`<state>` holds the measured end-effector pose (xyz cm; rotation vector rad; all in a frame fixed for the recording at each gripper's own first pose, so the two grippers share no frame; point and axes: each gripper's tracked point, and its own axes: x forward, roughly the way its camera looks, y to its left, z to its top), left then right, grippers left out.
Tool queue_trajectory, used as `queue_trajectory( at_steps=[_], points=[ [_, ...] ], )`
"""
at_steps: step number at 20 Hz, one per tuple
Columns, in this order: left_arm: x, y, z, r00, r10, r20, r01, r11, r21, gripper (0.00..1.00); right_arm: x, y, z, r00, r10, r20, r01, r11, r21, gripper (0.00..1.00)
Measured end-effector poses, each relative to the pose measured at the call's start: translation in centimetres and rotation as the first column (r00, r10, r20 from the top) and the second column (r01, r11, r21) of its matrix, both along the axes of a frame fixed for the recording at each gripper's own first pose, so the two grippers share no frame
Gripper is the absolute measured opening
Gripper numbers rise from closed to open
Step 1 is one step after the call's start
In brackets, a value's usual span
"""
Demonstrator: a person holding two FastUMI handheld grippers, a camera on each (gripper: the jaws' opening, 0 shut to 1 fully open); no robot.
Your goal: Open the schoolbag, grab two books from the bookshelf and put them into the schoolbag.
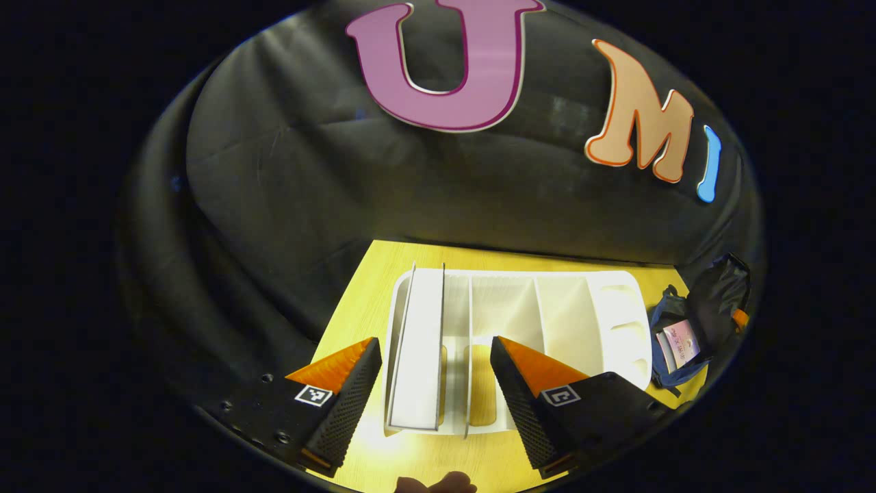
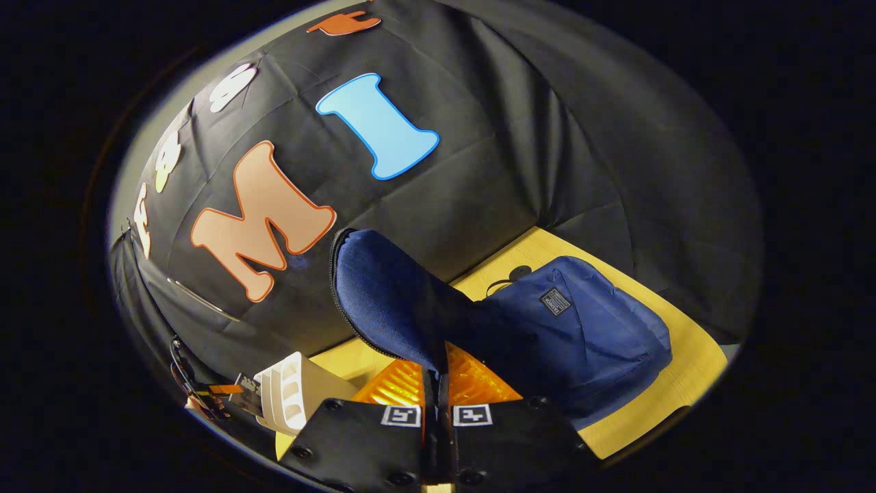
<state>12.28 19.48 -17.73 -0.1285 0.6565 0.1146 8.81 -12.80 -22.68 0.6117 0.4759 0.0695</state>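
2 risks apply. The right gripper (image 2: 436,383), fingers pressed together on the raised flap (image 2: 390,294) of the blue fabric schoolbag (image 2: 588,329), may lose it, letting the opening fall shut. The left gripper (image 1: 434,383), fingers spread, straddles 1 thin white book (image 1: 419,342) upright in the left slot of the white plastic bookshelf (image 1: 582,308); an off-centre closure may tip it. The schoolbag lies right of the bookshelf on the yellow wooden table (image 1: 356,308).

Blue schoolbag (image 2: 582,329) lying on the yellow table, its flap (image 2: 390,301) lifted upright, white slotted bookshelf (image 1: 561,315) lying near the bag, one white book (image 1: 419,349) standing upright in its leftmost slot
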Motion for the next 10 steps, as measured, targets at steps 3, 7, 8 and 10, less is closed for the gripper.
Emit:
queue_trajectory(
  at_steps=[3,7,8,10],
  points=[
    [0.4,0.4,-1.7,0.998,0.009,-0.067,-0.009,1.000,0.004,0.94,0.0,-0.1,0.0,1.000,-0.004,0.002,0.004,1.000,0.000,0.03],
    [0.4,1.3,-3.6,0.986,0.020,-0.165,-0.015,0.999,0.031,0.92,0.0,-0.2,0.1,1.000,-0.007,0.006,0.007,1.000,0.002,0.03],
    [0.2,2.0,-4.2,0.980,0.039,-0.196,-0.030,0.998,0.052,0.89,0.0,-0.2,0.1,1.000,-0.008,0.007,0.008,1.000,0.004,0.02],
    [0.1,2.5,-5.2,0.964,0.052,-0.260,-0.038,0.998,0.059,0.63,0.0,-0.3,0.2,1.000,-0.011,0.009,0.011,1.000,0.007,0.05]
  ],
)
